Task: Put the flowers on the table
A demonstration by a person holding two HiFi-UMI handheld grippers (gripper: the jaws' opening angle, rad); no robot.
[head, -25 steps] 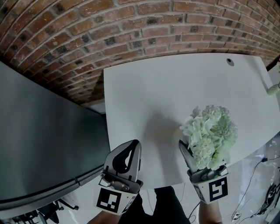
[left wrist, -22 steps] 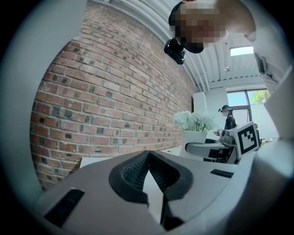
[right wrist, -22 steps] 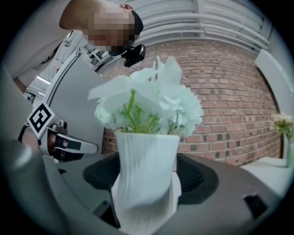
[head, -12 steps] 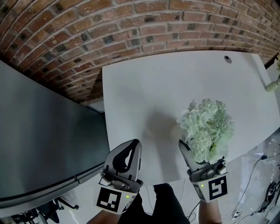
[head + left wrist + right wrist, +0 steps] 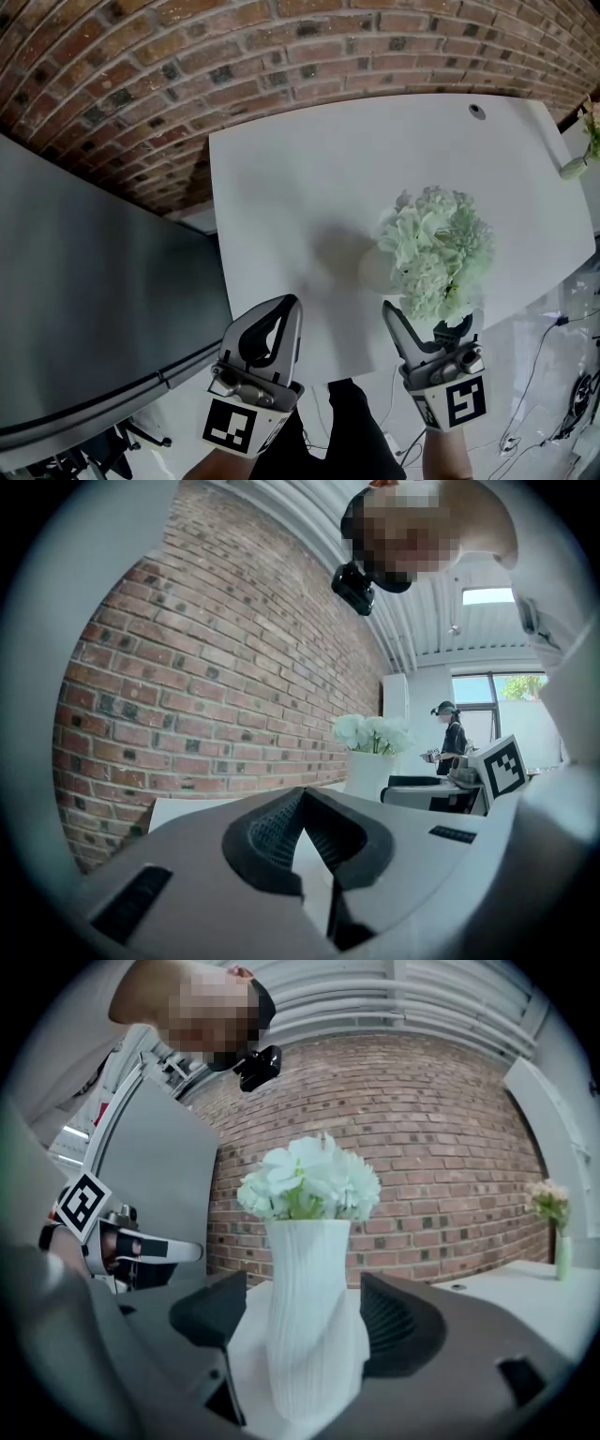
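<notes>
Flowers (image 5: pixel 436 248) in white vase (image 5: pixel 314 1321) on surface (image 5: pixel 309 178), right tool (image 5: pixel 427 321) wide, vase between jaws, left tool (image 5: pixel 289 311) closed, empty.

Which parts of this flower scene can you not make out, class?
Vase: head view, mostly hidden under the flowers.
Small far vase: head view, cut by the right edge.
Distant person: left gripper view, too small for detail.
</notes>
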